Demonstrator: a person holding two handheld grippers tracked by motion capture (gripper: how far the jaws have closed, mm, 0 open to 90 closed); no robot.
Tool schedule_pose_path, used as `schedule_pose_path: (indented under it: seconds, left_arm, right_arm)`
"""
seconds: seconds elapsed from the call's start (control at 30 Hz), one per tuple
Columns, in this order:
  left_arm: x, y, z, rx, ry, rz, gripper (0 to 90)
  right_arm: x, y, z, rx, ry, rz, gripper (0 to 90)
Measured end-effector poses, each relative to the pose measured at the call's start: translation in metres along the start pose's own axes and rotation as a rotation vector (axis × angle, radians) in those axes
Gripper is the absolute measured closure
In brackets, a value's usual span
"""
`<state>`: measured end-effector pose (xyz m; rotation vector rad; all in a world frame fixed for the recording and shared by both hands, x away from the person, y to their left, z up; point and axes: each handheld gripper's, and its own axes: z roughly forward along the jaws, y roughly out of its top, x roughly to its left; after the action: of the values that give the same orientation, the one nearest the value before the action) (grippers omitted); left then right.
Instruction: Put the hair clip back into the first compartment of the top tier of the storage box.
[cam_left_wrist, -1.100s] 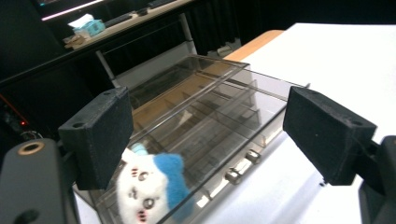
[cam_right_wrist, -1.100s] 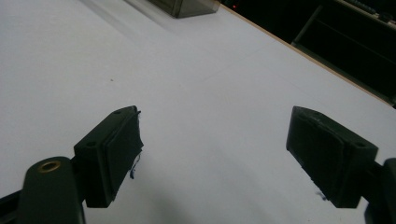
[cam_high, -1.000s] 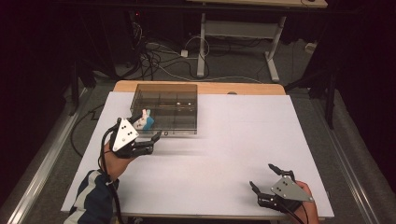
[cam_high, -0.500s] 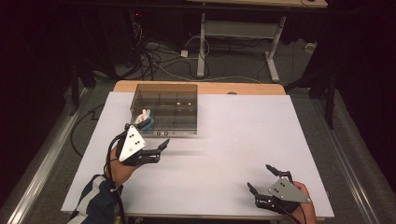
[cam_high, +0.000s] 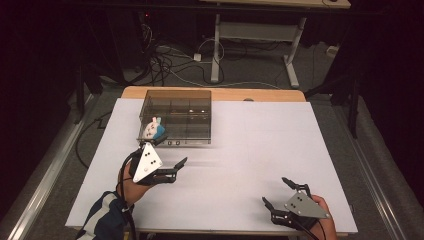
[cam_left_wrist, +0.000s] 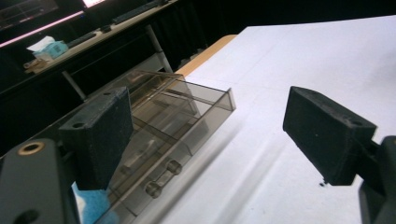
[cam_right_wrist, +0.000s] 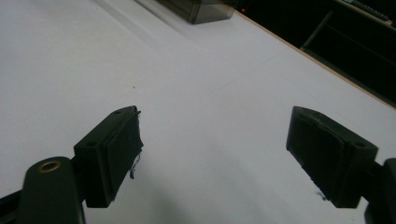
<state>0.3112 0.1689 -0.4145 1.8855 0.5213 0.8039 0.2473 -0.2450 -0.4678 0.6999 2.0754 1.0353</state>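
A smoky clear plastic box (cam_high: 176, 116) with inner dividers stands at the table's far left. Two small knobs (cam_left_wrist: 161, 178) stick out of its front. A small white and blue plush toy (cam_high: 152, 129) sits at the box's front left corner; I cannot tell whether it is inside or leaning against it. My left gripper (cam_high: 171, 152) hovers just in front of the box, open, with nothing between its pads (cam_left_wrist: 102, 135). A blue patch of the toy (cam_left_wrist: 88, 207) peeks out beside its left jaw. My right gripper (cam_high: 275, 191) is open over bare table near the front right.
The white table top (cam_high: 260, 145) has a wooden strip (cam_high: 225, 94) along its far edge. Desk legs and cables (cam_high: 215, 50) lie on the dark floor beyond it. A corner of the box (cam_right_wrist: 201, 10) shows far ahead in the right gripper view.
My left gripper has drawn back from the box toward the person and a little right, while the toy stays at the box's corner. The right gripper has shifted slightly.
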Motion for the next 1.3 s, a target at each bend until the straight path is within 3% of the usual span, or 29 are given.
schedule_pose_path:
  seconds: [0.13, 0.5, 0.8, 1.13, 1.3]
  left_arm:
    - [-0.007, -0.003, 0.002, 0.015, -0.010, 0.020, 15.7]
    - [-0.018, -0.020, 0.008, 0.061, -0.053, 0.027, 15.7]
    - [-0.026, -0.043, 0.008, 0.139, -0.069, 0.049, 15.7]
    - [-0.034, -0.063, -0.003, 0.212, -0.110, 0.010, 15.7]
    - [-0.035, -0.067, -0.008, 0.219, -0.112, 0.007, 15.7]
  right_arm:
    - [0.001, 0.001, 0.000, 0.001, 0.003, 0.000, 18.4]
    - [0.001, 0.001, 0.001, -0.001, 0.002, 0.002, 18.4]
    - [0.001, 0.001, 0.005, -0.001, 0.012, -0.002, 18.4]
    - [0.001, 0.000, 0.005, 0.002, 0.016, -0.003, 18.4]
    - [0.001, 0.000, 0.004, -0.001, 0.015, -0.004, 18.4]
